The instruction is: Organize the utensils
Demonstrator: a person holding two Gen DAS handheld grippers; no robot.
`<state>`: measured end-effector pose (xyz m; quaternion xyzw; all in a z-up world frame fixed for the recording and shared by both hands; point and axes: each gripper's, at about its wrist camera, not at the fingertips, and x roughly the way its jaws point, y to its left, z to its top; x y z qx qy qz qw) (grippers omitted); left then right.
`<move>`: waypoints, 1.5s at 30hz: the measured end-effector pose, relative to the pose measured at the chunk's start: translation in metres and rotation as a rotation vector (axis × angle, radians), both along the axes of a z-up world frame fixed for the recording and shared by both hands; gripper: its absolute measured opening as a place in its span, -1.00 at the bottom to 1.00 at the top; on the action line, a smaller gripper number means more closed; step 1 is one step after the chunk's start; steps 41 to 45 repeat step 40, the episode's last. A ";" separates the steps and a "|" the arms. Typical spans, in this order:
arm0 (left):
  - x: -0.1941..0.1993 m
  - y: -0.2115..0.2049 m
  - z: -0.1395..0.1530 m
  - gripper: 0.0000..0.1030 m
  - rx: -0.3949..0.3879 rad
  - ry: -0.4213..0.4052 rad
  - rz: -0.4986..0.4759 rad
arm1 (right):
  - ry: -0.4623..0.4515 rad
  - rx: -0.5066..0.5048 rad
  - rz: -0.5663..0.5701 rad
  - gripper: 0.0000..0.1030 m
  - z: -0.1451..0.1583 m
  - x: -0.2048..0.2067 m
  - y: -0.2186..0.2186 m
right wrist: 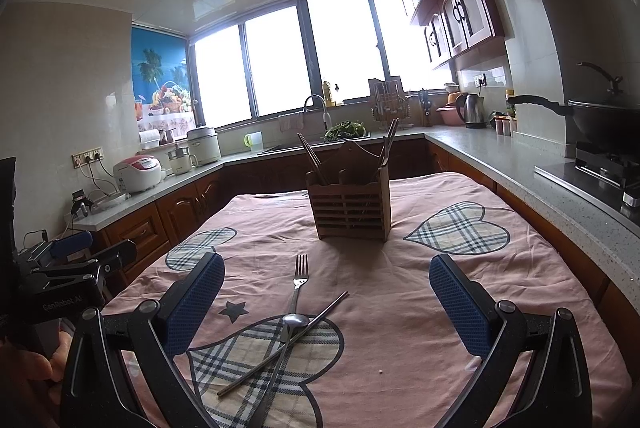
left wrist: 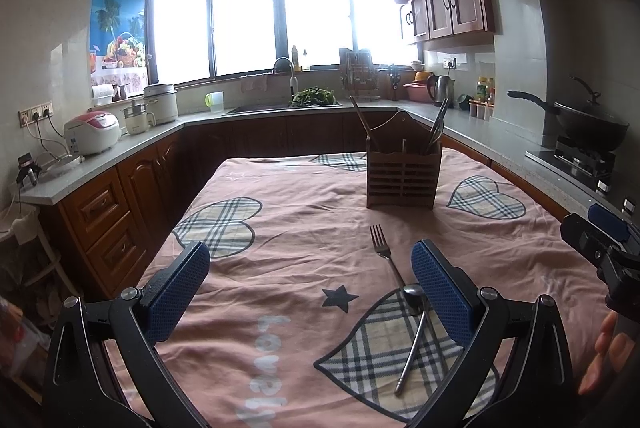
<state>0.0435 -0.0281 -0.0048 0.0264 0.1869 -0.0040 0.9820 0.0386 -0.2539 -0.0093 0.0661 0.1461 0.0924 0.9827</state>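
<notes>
Just in front of the slatted wooden utensil caddy [right wrist: 349, 207], the slim steel fork [right wrist: 297, 292], spoon [right wrist: 294, 321] and chopsticks [right wrist: 286, 342] lie crossed: light, stiff, likely slippery, best pinched mid-handle; left gripper [left wrist: 310, 294] and right gripper [right wrist: 326, 302] both gape wide, holding nothing.

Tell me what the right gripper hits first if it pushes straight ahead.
Probably the wooden utensil holder, which stands upright ahead. The right gripper is open; the fork and spoon lie lower on the tablecloth, likely beneath its line, though depth is unclear.
</notes>
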 end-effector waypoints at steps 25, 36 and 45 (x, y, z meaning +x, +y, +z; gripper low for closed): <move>0.004 0.002 0.000 1.00 -0.004 0.008 0.000 | 0.011 0.001 -0.001 1.00 -0.003 0.005 -0.003; 0.016 0.002 -0.004 1.00 -0.013 0.023 -0.011 | 0.041 0.006 -0.005 1.00 -0.011 0.019 -0.005; 0.019 0.001 -0.004 1.00 -0.019 0.022 -0.022 | 0.049 0.011 -0.009 1.00 -0.012 0.023 -0.007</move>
